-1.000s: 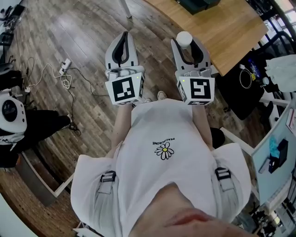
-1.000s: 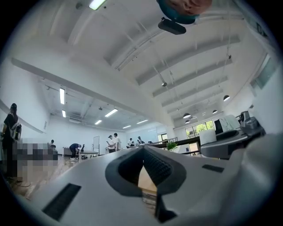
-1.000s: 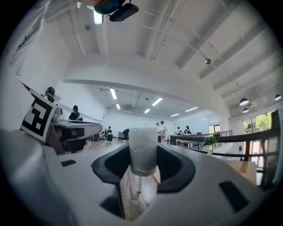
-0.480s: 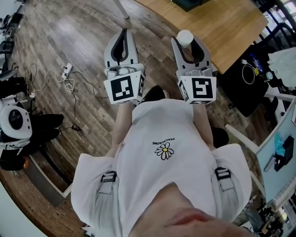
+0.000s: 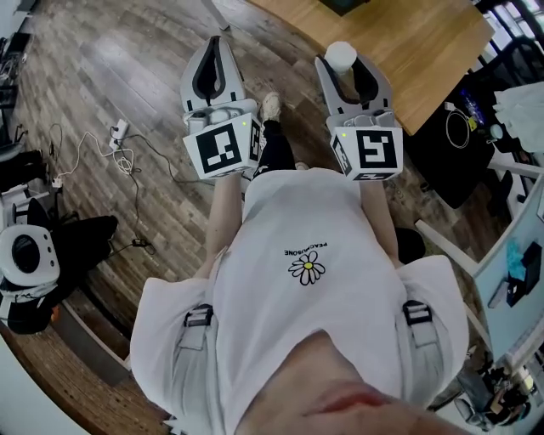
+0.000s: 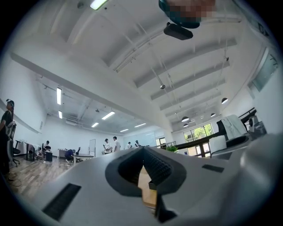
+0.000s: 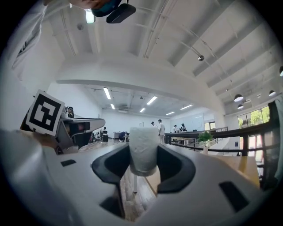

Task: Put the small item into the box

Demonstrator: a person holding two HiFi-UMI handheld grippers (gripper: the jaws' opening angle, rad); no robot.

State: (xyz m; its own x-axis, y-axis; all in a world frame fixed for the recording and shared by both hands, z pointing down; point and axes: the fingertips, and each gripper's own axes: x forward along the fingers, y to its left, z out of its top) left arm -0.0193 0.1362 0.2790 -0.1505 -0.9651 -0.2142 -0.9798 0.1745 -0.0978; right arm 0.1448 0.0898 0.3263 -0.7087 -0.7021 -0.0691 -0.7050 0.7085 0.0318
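In the head view both grippers are held out in front of the person's white shirt, above a wooden floor. My right gripper (image 5: 342, 59) is shut on a small white cylinder (image 5: 341, 54), which stands upright between the jaws near the corner of a wooden table (image 5: 408, 51). In the right gripper view the white cylinder (image 7: 143, 148) fills the gap between the jaws of my right gripper (image 7: 143, 164). My left gripper (image 5: 212, 44) is shut, with nothing held. In the left gripper view the tips of my left gripper (image 6: 142, 151) meet. A dark object (image 5: 344, 6) lies on the table's far part, cut off by the frame.
A white shoe (image 5: 271, 105) is out between the grippers. Cables and a power strip (image 5: 117, 132) lie on the floor at left, near a round white device (image 5: 25, 255). A black bag (image 5: 450, 161) sits right of the table. Several people stand far off across the room.
The person has stepped forward: a foot has swung out between the grippers and the floor has shifted. The left gripper has drifted slightly left. The right gripper still holds the white cylinder.
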